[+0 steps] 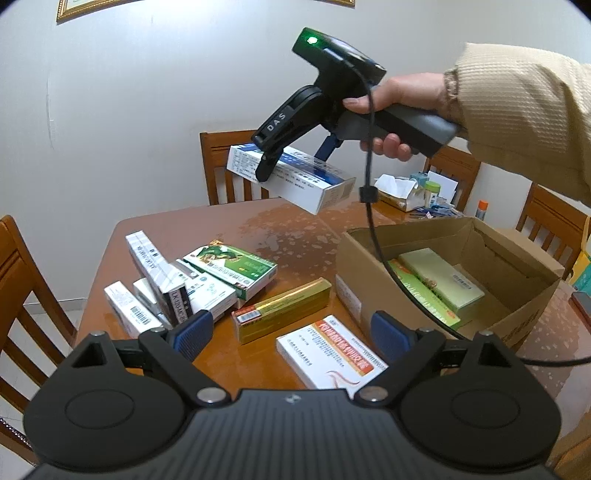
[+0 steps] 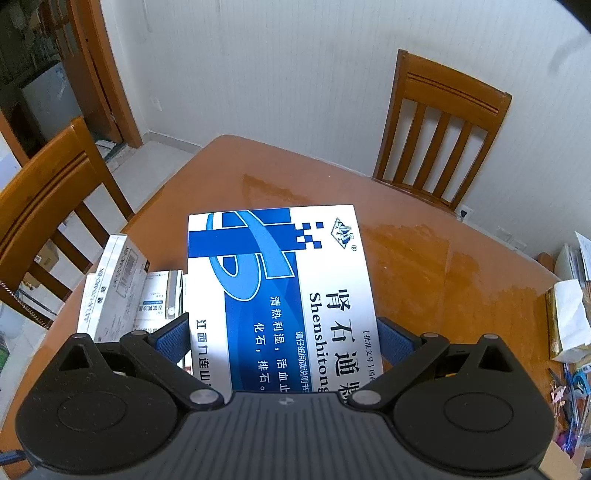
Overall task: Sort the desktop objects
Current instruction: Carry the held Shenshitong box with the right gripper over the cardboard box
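Your left claw (image 1: 291, 336) gaped empty | right claw (image 2: 286, 341) gripped blue-white box (image 2: 280, 280) aloft | carton (image 1: 524, 321) held two boxes | seven remained on bench (image 1: 295, 229)

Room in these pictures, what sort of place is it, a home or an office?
Most likely a home dining room: a wooden table with matching wooden chairs round it, a tissue box at its far edge, and a framed picture on the plain wall.

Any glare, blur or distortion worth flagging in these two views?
Left wrist view: sharp; fisheye bends the wall and chairs at the edges, pale glare patches on the table. Right wrist view: the blue-and-white box held by the right gripper is crisp, print legible; glossy reflections streak the tabletop.
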`<state>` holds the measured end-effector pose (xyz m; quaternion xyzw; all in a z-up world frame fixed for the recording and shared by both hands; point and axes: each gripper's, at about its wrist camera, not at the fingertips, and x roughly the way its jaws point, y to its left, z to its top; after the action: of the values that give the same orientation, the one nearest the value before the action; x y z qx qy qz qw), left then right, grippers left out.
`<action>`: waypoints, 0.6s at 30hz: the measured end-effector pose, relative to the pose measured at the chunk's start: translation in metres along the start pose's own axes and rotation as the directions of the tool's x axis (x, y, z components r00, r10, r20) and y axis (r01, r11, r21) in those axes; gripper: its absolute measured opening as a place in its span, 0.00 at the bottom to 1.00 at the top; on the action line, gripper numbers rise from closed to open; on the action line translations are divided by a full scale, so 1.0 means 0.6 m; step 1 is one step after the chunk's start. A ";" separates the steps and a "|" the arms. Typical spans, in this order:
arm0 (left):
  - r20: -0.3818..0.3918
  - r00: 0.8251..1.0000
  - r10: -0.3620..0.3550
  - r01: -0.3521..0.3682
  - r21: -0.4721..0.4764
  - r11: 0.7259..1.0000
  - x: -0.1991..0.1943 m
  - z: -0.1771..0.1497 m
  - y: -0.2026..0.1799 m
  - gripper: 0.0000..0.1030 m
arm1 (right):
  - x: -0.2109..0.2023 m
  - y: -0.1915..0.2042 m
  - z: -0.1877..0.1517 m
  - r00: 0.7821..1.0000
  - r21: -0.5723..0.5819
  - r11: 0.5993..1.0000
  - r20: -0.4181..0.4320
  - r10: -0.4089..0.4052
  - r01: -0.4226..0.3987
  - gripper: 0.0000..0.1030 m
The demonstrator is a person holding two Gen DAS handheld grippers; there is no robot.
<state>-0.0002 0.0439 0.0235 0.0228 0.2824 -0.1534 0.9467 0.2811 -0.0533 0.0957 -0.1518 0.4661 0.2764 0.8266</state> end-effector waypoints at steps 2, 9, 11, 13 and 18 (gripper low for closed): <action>0.001 1.000 -0.006 0.006 -0.002 1.000 0.002 0.005 -0.006 0.90 | -0.013 -0.005 -0.010 1.000 0.005 1.000 0.008 0.005 -0.005 0.99; -0.003 0.999 -0.043 0.043 0.039 0.998 0.013 0.021 -0.042 0.90 | -0.059 -0.028 -0.049 0.999 0.026 0.999 0.017 0.042 -0.043 0.99; -0.004 0.999 -0.054 0.054 0.050 0.997 0.017 0.025 -0.052 0.90 | -0.070 -0.033 -0.062 0.999 0.026 0.999 0.017 0.041 -0.041 0.99; -0.006 0.998 -0.064 0.065 0.062 0.996 0.020 0.030 -0.062 0.90 | -0.082 -0.039 -0.075 0.999 0.029 0.999 0.017 0.041 -0.042 0.99; -0.010 0.996 -0.090 0.091 0.089 0.992 0.028 0.040 -0.088 0.90 | -0.109 -0.057 -0.108 0.999 0.038 0.998 0.009 0.047 -0.047 0.99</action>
<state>0.0099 -0.0142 0.0365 0.0529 0.2790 -0.2085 0.9359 0.2299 -0.1344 0.1175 -0.1241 0.4714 0.2874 0.8245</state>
